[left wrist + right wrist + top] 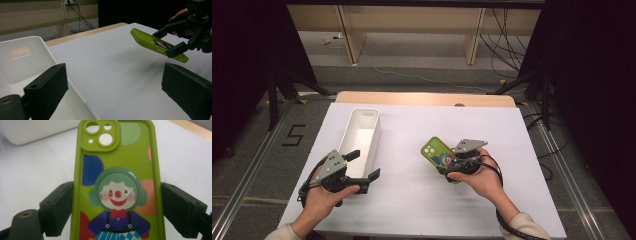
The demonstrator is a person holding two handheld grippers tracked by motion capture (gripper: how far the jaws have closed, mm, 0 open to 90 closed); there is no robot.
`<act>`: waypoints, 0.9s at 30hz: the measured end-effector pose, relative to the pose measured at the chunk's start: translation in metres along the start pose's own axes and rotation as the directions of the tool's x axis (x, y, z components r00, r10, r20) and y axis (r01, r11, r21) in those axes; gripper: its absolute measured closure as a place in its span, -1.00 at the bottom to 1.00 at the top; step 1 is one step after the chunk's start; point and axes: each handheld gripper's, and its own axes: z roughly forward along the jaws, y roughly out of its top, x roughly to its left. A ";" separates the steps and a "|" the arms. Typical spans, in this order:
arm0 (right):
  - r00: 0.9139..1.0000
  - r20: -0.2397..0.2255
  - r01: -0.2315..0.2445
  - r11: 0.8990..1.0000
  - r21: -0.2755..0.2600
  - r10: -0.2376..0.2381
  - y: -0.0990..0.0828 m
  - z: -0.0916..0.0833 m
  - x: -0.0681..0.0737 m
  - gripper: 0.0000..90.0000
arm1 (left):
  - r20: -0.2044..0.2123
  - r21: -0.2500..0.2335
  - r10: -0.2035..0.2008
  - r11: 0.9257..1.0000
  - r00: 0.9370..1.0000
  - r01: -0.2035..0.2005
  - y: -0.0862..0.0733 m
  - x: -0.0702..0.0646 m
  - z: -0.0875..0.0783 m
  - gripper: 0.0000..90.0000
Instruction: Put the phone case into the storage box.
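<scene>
The white table (pixel 422 200) lay bare between the two hands, with free room in front of the bin (pixel 360 136) and to its right. The bin, a long, smooth white plastic box with rounded corners and a slot handle in its end wall, stood left of centre, well apart from the case (pixel 439 152).

The case was lime green, glossy, with a raised camera cut-out and a printed clown in a bow tie. It hung above the table, tilted, not touching the sheet; the left gripper view showed its shadow beneath it. The right gripper (pixel 455 162) had its matte black jaws clamped on the case's two long edges near the lower end. The right hand (pixel 479 180) wrapped the grip from below, forearm coming in from the near edge.

The left gripper (pixel 363 167) stood with its jaws wide apart and nothing between them, just beside the bin's near right corner, one jaw over the bin's rim. The left hand (pixel 327 197) held it low, pointed towards the case.
</scene>
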 end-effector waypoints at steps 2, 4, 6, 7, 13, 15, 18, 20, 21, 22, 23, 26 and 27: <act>1.000 0.010 0.003 1.000 -0.025 -0.002 0.000 -0.003 0.002 -0.63 | 0.016 0.000 -0.011 1.000 1.000 0.011 0.003 -0.004 0.004 -0.83; 1.000 0.018 0.000 0.999 -0.044 0.000 0.000 -0.005 0.004 -0.63 | 0.030 0.005 -0.012 1.000 0.999 0.012 0.006 -0.008 0.009 -0.81; 1.000 0.023 0.002 0.998 -0.057 0.000 0.000 -0.007 0.005 -0.63 | 0.044 0.005 -0.009 1.000 0.999 0.009 0.011 -0.012 0.015 -0.80; 1.000 0.028 0.003 0.998 -0.069 -0.001 0.000 -0.008 0.007 -0.63 | 0.052 0.006 -0.008 1.000 0.999 0.007 0.013 -0.014 0.018 -0.79; 0.999 0.033 0.003 0.994 -0.114 0.000 0.000 -0.013 0.012 -0.63 | 0.099 0.020 -0.037 0.999 0.994 0.035 0.028 -0.027 0.041 -0.72; 0.999 0.037 0.002 0.992 -0.128 0.003 0.000 -0.014 0.013 -0.62 | 0.109 0.025 -0.038 0.999 0.993 0.035 0.032 -0.030 0.049 -0.71; 0.999 0.045 -0.003 0.989 -0.147 0.009 0.000 -0.017 0.014 -0.63 | 0.118 0.030 -0.040 0.999 0.992 0.037 0.037 -0.034 0.060 -0.66; 0.999 0.047 -0.006 0.988 -0.157 0.014 0.000 -0.018 0.015 -0.63 | 0.124 0.031 -0.042 0.999 0.991 0.039 0.041 -0.036 0.067 -0.66; 0.999 0.049 -0.008 0.987 -0.161 0.016 0.000 -0.018 0.015 -0.63 | 0.127 0.032 -0.044 0.999 0.991 0.040 0.042 -0.037 0.070 -0.66; 0.999 0.051 -0.009 0.987 -0.163 0.018 0.000 -0.019 0.016 -0.62 | 0.131 0.033 -0.048 0.998 0.990 0.044 0.043 -0.039 0.074 -0.66; 0.999 0.049 -0.010 0.985 -0.170 0.018 0.000 -0.019 0.016 -0.63 | 0.136 0.037 -0.048 0.998 0.990 0.044 0.044 -0.040 0.077 -0.66; 0.998 0.055 -0.009 0.983 -0.181 0.019 0.000 -0.020 0.017 -0.62 | 0.154 0.046 -0.056 0.998 0.987 0.049 0.046 -0.044 0.085 -0.65; 0.998 0.054 -0.008 0.983 -0.185 0.018 0.001 -0.020 0.017 -0.63 | 0.158 0.050 -0.059 0.997 0.986 0.052 0.047 -0.045 0.088 -0.64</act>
